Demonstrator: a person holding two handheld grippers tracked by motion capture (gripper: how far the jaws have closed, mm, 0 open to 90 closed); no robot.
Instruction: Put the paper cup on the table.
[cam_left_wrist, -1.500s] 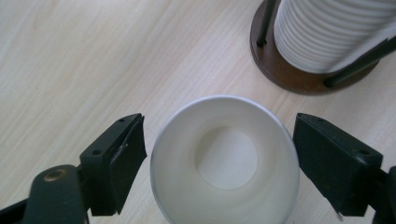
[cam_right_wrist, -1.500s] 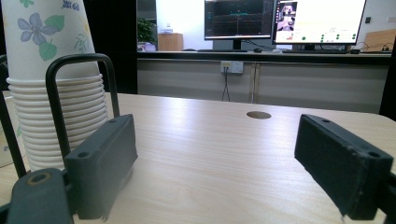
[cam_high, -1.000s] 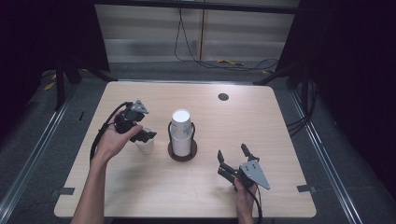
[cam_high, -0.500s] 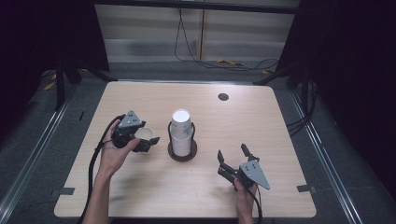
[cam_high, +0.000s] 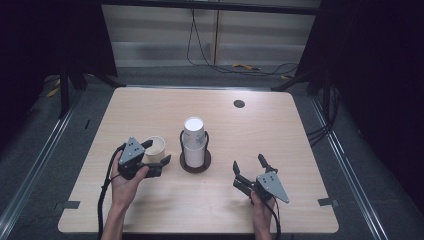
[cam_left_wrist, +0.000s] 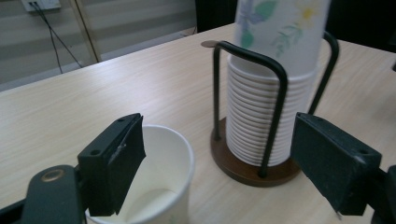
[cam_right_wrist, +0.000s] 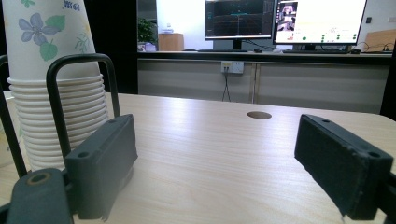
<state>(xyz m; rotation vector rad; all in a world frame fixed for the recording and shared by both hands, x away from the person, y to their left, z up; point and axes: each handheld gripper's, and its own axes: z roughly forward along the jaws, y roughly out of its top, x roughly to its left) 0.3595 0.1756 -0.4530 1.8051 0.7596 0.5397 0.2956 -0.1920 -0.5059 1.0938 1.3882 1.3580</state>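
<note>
Here the single paper cup (cam_high: 156, 148) stands upright on the table (cam_high: 280, 130), just beside the cup stack (cam_high: 194, 142) in its wire holder (cam_high: 195, 161), on the left of it in the high view. The left gripper (cam_high: 157, 152) straddles the cup: in the left gripper view one finger (cam_left_wrist: 114, 163) reaches over the rim into the cup (cam_left_wrist: 156, 186) against the wall while the other finger (cam_left_wrist: 334, 168) hangs well out to the side, in front of the holder's base (cam_left_wrist: 252, 170), so the fingers stand wide and I judge the cup released or very nearly so. The jaws have just been opening a little further, with only the cup's near wall between them. It looks as though one cup has been taken off the stack and set down; what remains is to draw the gripper clear. The right gripper (cam_high: 248, 172) rests low on the table nearer the person, fingers spread on nothing. The right gripper view gives the flower print on the top cup (cam_right_wrist: 46, 35) and monitors (cam_right_wrist: 285, 21) behind the table, which the high view lacks; the high view alone shows both hands at once.
</note>
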